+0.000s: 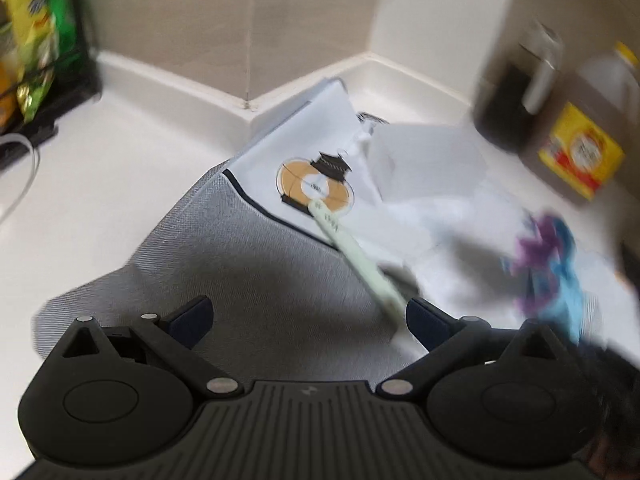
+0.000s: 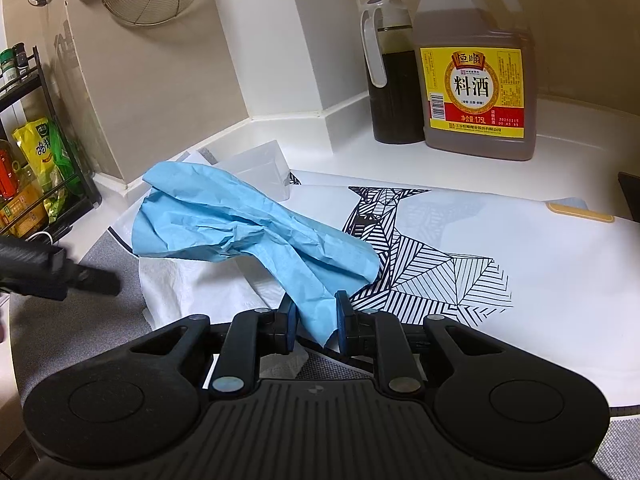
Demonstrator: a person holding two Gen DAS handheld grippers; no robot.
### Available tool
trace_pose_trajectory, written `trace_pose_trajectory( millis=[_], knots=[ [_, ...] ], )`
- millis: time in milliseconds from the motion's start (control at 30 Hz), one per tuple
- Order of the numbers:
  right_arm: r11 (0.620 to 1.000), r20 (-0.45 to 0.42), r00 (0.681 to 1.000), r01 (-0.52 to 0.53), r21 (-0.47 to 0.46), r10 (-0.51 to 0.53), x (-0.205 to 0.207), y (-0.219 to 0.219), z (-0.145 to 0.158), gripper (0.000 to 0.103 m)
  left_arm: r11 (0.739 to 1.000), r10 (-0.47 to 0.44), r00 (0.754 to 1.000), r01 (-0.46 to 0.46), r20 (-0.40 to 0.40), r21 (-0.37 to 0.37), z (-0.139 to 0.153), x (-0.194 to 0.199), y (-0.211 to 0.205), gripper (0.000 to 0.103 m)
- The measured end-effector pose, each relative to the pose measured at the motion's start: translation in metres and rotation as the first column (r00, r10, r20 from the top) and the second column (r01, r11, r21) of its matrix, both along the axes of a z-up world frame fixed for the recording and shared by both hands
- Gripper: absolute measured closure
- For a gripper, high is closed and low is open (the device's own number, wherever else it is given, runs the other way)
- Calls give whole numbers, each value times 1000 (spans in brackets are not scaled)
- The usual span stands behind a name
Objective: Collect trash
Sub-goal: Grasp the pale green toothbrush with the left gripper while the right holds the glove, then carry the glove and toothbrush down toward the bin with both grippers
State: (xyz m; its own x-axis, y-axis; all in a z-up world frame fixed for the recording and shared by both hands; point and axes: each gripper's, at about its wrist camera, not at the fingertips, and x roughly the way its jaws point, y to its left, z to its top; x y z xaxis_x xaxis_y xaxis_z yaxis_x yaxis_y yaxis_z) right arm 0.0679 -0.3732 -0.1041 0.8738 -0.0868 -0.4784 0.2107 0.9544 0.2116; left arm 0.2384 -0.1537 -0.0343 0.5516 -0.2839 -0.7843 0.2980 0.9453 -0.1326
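Observation:
A crumpled blue paper [image 2: 256, 236] lies over white tissue [image 2: 200, 284] on a printed mat [image 2: 500, 248]. My right gripper [image 2: 314, 320] is shut on the paper's near end. In the blurred left wrist view my left gripper [image 1: 308, 316] is open above the mat's grey edge [image 1: 224, 264]. A pale green paper strip [image 1: 360, 264] runs past its right finger, untouched. The blue paper [image 1: 560, 272] and white tissue [image 1: 460, 240] show at the right. A clear plastic cup [image 2: 264, 168] lies at the back.
A dark sauce jug [image 2: 392, 80] and a large cooking wine bottle [image 2: 476, 68] stand in the back right corner. A black rack [image 2: 36, 184] with snack packets stands at the left. The wall corner [image 1: 248, 100] is close behind the mat.

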Motion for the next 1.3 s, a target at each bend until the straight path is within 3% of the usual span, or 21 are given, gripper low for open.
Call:
trace_pose_trajectory(
  millis=[267, 333, 400, 433, 467, 500, 567, 867, 1300],
  knots=[
    [1000, 0, 1000, 0, 0, 0, 0, 0, -1, 82, 1000, -17, 999, 17, -33, 9, -14, 18, -34, 4],
    [1000, 0, 1000, 0, -1, 0, 0, 0, -1, 82, 998, -24, 1000, 24, 0, 54, -17, 13, -41, 8],
    [1000, 0, 1000, 0, -2, 0, 0, 0, -1, 82, 994, -43, 998, 39, 40, 98, -17, 6, -44, 22],
    [1000, 0, 1000, 0, -5, 0, 0, 0, -1, 82, 994, -56, 997, 51, 46, 95, -16, 3, -44, 35],
    [1000, 0, 1000, 0, -8, 0, 0, 1, -1, 82, 994, -61, 997, 56, 48, 93, -13, 1, -42, 61],
    [1000, 1, 1000, 0, -10, 0, -1, 1, -1, 82, 993, -68, 997, 63, 45, 97, -11, 0, -41, 77],
    [1000, 2, 1000, 0, -7, 0, -1, 1, -1, 82, 992, -67, 997, 63, 34, 108, -10, 1, -37, 90],
    [1000, 61, 998, 5, -14, -4, -10, 3, 3, 83, 993, -90, 994, 85, 59, 81, 10, -12, 3, 90],
    [999, 224, 974, -11, -40, 20, -28, 10, 13, 84, 994, -76, 991, 84, 106, -69, 48, -91, 57, 90]
  ],
)
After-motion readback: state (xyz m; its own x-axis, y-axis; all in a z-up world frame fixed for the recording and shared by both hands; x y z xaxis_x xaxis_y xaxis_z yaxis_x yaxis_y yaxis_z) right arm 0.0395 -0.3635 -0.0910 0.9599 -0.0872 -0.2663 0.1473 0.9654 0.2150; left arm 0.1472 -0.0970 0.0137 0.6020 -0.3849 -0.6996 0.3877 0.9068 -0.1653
